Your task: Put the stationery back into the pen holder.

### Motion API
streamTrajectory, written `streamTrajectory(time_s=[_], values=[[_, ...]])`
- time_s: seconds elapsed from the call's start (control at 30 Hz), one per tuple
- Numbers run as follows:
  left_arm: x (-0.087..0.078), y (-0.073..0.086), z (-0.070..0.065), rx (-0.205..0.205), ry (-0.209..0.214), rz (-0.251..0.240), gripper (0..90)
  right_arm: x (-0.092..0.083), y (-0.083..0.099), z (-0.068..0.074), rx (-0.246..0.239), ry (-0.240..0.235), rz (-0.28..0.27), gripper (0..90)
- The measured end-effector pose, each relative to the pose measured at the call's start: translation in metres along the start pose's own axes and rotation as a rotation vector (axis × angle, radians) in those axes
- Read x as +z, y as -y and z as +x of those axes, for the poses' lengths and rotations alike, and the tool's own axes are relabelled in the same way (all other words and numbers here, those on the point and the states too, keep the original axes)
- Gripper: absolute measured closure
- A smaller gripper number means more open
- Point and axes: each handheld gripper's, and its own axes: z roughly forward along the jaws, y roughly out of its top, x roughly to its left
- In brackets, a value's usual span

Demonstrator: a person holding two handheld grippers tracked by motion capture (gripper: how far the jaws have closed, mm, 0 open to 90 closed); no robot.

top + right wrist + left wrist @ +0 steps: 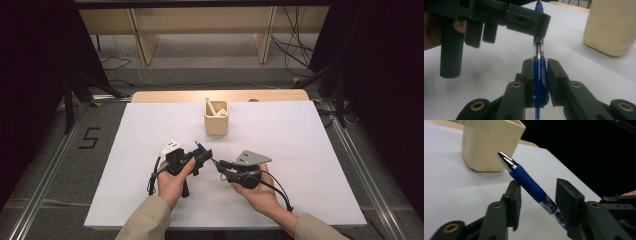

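Item count: one blue pen (531,185) at the 6 o'clock zone of the table, one cream holder cup (216,119) at 12 o'clock containing one white stick-shaped item (211,106), two handheld grippers (left gripper (200,159), right gripper (223,166)), and one white board (310,150).

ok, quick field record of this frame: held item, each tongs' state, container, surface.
held item: blue pen
right tongs: shut on the pen's clip end
left tongs: open, jaws either side of the pen's barrel, gap visible
pen tip: points toward the cream cup
cup contents: one white item, leaning
surface: white board
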Motion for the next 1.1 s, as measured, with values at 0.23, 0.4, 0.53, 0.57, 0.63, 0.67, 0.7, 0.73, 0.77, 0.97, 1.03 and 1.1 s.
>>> streamTrajectory(time_s=[0.23, 0.4, 0.53, 0.57, 0.63, 0.67, 0.7, 0.73, 0.77, 0.97, 1.03, 1.1], values=[[-0.005, -0.002, -0.014, -0.024, 0.060, -0.069, 76.0, 0.002, 0.001, 0.001, -0.018, -0.002, 0.003, 77.2], [-0.005, -0.003, -0.029, 0.081, 0.060, -0.067, 79.7, 0.004, 0.001, 0.001, -0.033, -0.006, -0.001, 75.9], [-0.005, -0.004, -0.037, 0.188, 0.048, -0.057, 79.8, 0.003, 0.000, -0.001, -0.029, 0.007, -0.025, 60.9], [-0.005, -0.004, -0.038, 0.215, 0.041, -0.055, 79.8, 0.002, 0.000, -0.002, -0.028, 0.010, -0.024, 57.4], [-0.005, -0.004, -0.040, 0.261, 0.027, -0.052, 79.7, 0.001, -0.001, -0.004, -0.023, 0.017, -0.022, 51.5], [-0.005, -0.004, -0.040, 0.273, 0.024, -0.055, 79.7, 0.001, -0.001, -0.005, -0.019, 0.014, -0.019, 48.9], [-0.005, -0.004, -0.040, 0.292, 0.015, -0.052, 79.7, 0.001, -0.001, -0.006, -0.018, 0.013, -0.011, 46.8], [-0.005, -0.004, -0.040, 0.303, 0.011, -0.053, 79.8, 0.001, -0.001, -0.006, -0.019, 0.012, -0.010, 44.6], [-0.005, -0.004, -0.041, 0.310, 0.006, -0.057, 79.7, 0.001, -0.001, -0.006, -0.021, 0.010, -0.005, 43.5], [-0.005, -0.007, -0.040, 0.369, -0.016, -0.061, 79.7, -0.002, -0.001, -0.012, -0.020, 0.019, 0.034, 34.7], [-0.005, -0.008, -0.040, 0.383, -0.017, -0.062, 79.7, -0.004, -0.001, -0.016, -0.018, 0.029, 0.039, 33.1], [-0.004, -0.009, -0.040, 0.393, -0.018, -0.058, 79.7, -0.007, -0.001, -0.020, -0.012, 0.036, 0.040, 31.7]])
